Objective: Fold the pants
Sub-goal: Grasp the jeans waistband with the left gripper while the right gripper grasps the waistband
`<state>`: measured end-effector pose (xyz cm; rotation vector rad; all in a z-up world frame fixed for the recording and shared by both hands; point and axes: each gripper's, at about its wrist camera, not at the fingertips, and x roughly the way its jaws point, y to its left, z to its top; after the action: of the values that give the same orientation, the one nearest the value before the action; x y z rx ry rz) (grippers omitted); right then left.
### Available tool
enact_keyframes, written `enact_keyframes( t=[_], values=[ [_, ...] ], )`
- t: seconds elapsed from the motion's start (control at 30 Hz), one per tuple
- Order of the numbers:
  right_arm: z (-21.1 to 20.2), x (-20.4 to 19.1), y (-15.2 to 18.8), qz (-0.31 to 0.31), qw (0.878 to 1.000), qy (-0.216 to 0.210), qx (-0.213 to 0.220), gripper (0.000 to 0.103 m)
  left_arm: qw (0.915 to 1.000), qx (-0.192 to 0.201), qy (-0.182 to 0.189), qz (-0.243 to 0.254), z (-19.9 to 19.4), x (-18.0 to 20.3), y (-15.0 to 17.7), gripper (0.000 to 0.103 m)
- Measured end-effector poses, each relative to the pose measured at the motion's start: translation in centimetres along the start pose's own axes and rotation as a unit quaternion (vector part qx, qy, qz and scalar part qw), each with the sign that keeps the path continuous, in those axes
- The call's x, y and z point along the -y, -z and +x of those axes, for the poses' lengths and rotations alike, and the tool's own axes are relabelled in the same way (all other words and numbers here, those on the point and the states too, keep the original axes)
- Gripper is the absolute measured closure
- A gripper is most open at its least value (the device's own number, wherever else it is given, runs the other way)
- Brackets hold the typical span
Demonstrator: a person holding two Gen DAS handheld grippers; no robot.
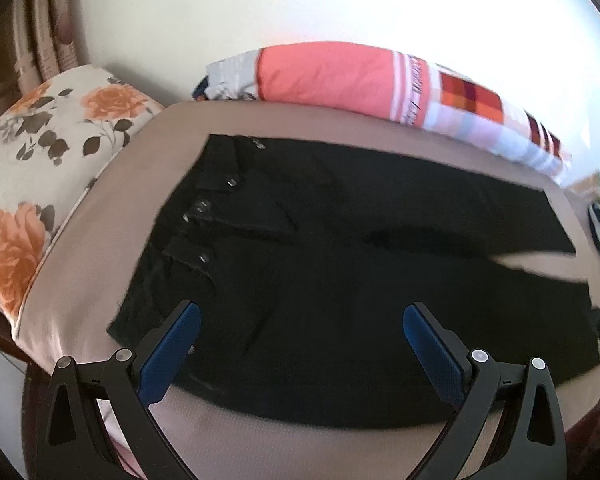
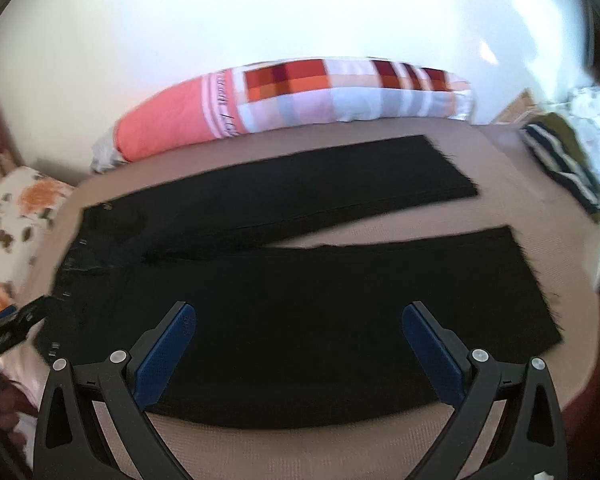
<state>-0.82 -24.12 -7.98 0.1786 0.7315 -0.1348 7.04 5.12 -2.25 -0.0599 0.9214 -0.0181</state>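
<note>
Black pants (image 1: 340,264) lie spread flat on a beige bed surface (image 1: 260,444), waistband with metal buttons at the left, both legs running to the right. In the right wrist view the pants (image 2: 300,320) show two legs parted in a narrow V. My left gripper (image 1: 302,312) is open and empty, hovering over the near edge by the waistband end. My right gripper (image 2: 300,312) is open and empty, hovering over the near leg. The left gripper also shows at the left edge of the right wrist view (image 2: 8,326).
A floral pillow (image 1: 48,168) lies left of the waistband. A long pink and plaid bolster (image 1: 340,80) runs along the far side by the white wall. Folded striped clothing (image 2: 564,168) sits at the far right, past the leg ends.
</note>
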Motion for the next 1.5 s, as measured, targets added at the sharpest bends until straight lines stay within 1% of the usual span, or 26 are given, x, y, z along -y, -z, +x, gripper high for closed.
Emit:
enact_keyframes(
  t=[0.03,0.1,0.13,0.23,0.3,0.33,0.37,0.4,0.43,0.53,0.63,0.67,0.73,0.87,0.9,1.03,1.07,1.17,1.2,1.27,1.3,1.37,1.43,1.5],
  values=[
    [-0.1,0.1,-0.3,0.000,1.000,-0.008,0.011,0.000,1.0000,0.002,0.000,-0.008,0.2,-0.7,-0.7,0.002],
    [-0.2,0.2,-1.0,-0.009,0.999,-0.026,0.047,0.000,0.9997,0.001,0.000,-0.026,0.9,-2.6,-2.5,0.002],
    [-0.1,0.0,-1.3,-0.020,0.998,-0.038,0.052,0.000,0.9995,-0.002,0.000,-0.030,1.2,-3.3,-3.3,0.002],
    [1.1,-0.4,-2.8,-0.039,0.996,-0.066,0.036,0.000,0.9991,-0.011,0.002,-0.040,2.6,-6.0,-6.2,0.002],
    [2.4,-0.6,-3.9,-0.022,0.995,-0.101,0.006,0.000,0.9988,-0.012,0.006,-0.047,3.9,-8.1,-8.3,0.002],
    [3.1,-0.8,-4.3,-0.012,0.993,-0.117,0.000,0.000,0.9988,-0.014,0.007,-0.047,4.5,-8.9,-9.1,0.002],
    [3.3,-0.9,-4.5,-0.007,0.993,-0.121,0.000,0.000,0.9985,-0.018,0.009,-0.052,5.2,-9.8,-9.9,0.003],
    [3.8,-1.2,-4.8,0.000,0.993,-0.121,-0.001,0.000,0.9979,-0.020,0.023,-0.058,6.0,-10.9,-10.9,0.003],
    [4.4,-1.7,-5.1,0.001,0.992,-0.123,-0.003,0.000,0.9972,-0.022,0.033,-0.063,6.7,-11.7,-11.5,0.006],
    [6.1,-3.1,-5.9,0.001,0.993,-0.120,-0.012,0.000,0.9936,-0.033,0.060,-0.089,9.4,-14.2,-13.6,0.023],
    [7.6,-4.2,-6.4,-0.005,0.993,-0.113,-0.021,0.000,0.9884,-0.047,0.095,-0.109,12.3,-15.9,-15.2,0.036],
    [8.4,-4.7,-6.6,-0.006,0.994,-0.110,-0.024,0.000,0.9857,-0.054,0.111,-0.115,13.4,-16.4,-15.7,0.041],
    [9.8,-5.5,-6.8,-0.006,0.993,-0.108,-0.037,0.000,0.9783,-0.069,0.147,-0.129,15.6,-17.3,-16.6,0.046],
    [12.1,-6.7,-7.0,-0.018,0.992,-0.108,-0.055,0.000,0.9581,-0.102,0.217,-0.158,20.2,-18.7,-18.0,0.056],
    [12.8,-7.1,-7.1,-0.022,0.992,-0.106,-0.059,0.000,0.9545,-0.109,0.223,-0.166,21.2,-19.1,-18.2,0.057],
    [15.4,-7.9,-7.8,-0.027,0.991,-0.108,-0.075,0.000,0.9400,-0.131,0.250,-0.191,24.4,-20.3,-18.7,0.058],
    [15.9,-8.1,-8.0,-0.027,0.991,-0.109,-0.077,0.000,0.9356,-0.134,0.262,-0.194,25.0,-20.4,-18.8,0.059],
    [17.3,-8.5,-8.5,-0.030,0.990,-0.112,-0.082,0.000,0.9270,-0.141,0.287,-0.196,26.2,-20.6,-19.3,0.059],
    [17.8,-8.6,-8.7,-0.032,0.989,-0.114,-0.084,0.000,0.9256,-0.145,0.292,-0.191,26.6,-20.4,-19.4,0.059],
    [18.6,-8.7,-9.1,-0.035,0.989,-0.115,-0.084,0.000,0.9269,-0.153,0.289,-0.185,27.5,-20.1,-19.6,0.059],
    [19.0,-8.8,-9.3,-0.034,0.989,-0.115,-0.081,0.000,0.9249,-0.155,0.294,-0.186,28.0,-20.0,-19.7,0.059],
    [19.6,-8.9,-9.9,-0.034,0.989,-0.122,-0.078,0.000,0.9136,-0.159,0.323,-0.188,28.6,-19.7,-19.8,0.059],
    [20.1,-9.0,-10.6,-0.036,0.988,-0.127,-0.074,0.000,0.9041,-0.158,0.351,-0.186,28.7,-19.3,-20.0,0.059],
    [20.7,-9.1,-11.1,-0.038,0.988,-0.131,-0.071,0.000,0.8992,-0.157,0.369,-0.176,28.9,-18.7,-20.4,0.059]
  ],
)
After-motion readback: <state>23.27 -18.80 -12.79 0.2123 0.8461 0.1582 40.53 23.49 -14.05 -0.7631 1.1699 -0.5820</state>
